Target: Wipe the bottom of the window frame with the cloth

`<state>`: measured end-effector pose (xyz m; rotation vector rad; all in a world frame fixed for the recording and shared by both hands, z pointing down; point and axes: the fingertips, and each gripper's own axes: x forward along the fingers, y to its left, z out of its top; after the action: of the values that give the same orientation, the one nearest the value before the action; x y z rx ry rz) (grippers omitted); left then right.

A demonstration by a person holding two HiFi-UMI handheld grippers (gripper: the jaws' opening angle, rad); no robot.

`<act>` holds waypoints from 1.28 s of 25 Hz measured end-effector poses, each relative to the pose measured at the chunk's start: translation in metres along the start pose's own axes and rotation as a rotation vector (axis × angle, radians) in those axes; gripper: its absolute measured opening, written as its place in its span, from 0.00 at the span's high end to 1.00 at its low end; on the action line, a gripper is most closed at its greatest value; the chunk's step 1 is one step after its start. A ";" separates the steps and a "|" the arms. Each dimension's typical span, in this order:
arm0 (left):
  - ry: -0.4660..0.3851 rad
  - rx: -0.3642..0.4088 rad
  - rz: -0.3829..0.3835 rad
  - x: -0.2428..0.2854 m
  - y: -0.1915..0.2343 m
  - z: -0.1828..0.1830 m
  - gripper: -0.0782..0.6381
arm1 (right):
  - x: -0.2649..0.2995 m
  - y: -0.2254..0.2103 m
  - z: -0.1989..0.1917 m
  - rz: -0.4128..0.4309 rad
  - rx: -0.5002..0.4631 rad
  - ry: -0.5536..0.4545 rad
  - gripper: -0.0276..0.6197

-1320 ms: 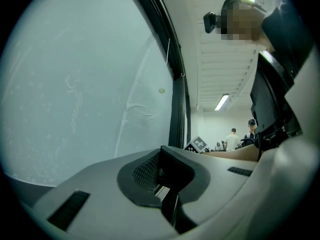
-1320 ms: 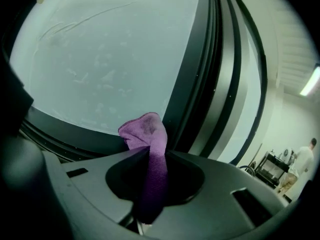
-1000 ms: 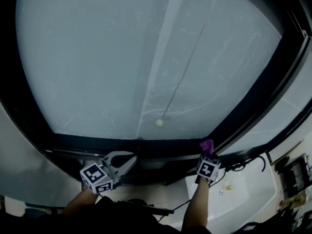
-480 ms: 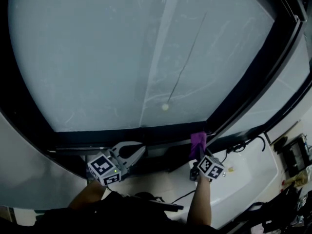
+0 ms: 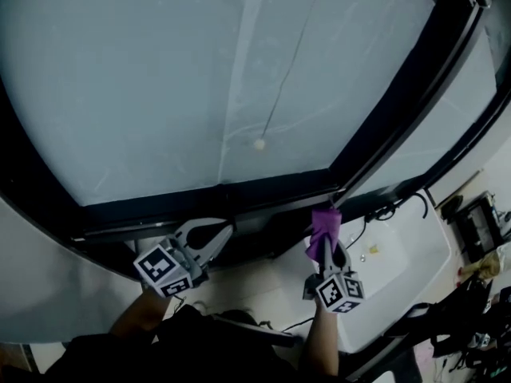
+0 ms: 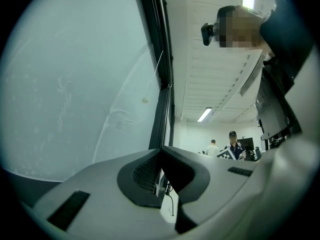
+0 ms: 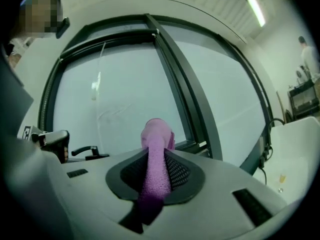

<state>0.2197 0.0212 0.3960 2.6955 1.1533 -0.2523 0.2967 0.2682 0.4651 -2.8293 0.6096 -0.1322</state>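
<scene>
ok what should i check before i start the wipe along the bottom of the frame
1. Cloth gripped: ok. The right gripper is shut on the purple cloth, with a tuft sticking out past the tips.
2. Cloth touching the bottom of the window frame: cannot tell. Its tip is by the frame's lower right corner, but contact does not show.
3. Left gripper free: ok. It is shut on nothing.
4. Path leftward along the frame: cannot tell. The left gripper's tips point at the frame left of the cloth and may be in the way.
5. Cable away from the cloth: ok. It lies to the right, apart.
</scene>
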 end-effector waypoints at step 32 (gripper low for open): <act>0.051 0.008 0.022 0.086 -0.061 -0.038 0.90 | -0.047 -0.041 0.006 0.121 -0.033 0.002 0.86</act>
<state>0.2372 0.1317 0.4053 2.7350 1.1386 -0.1861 0.2706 0.3255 0.4683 -2.8147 0.7878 -0.1037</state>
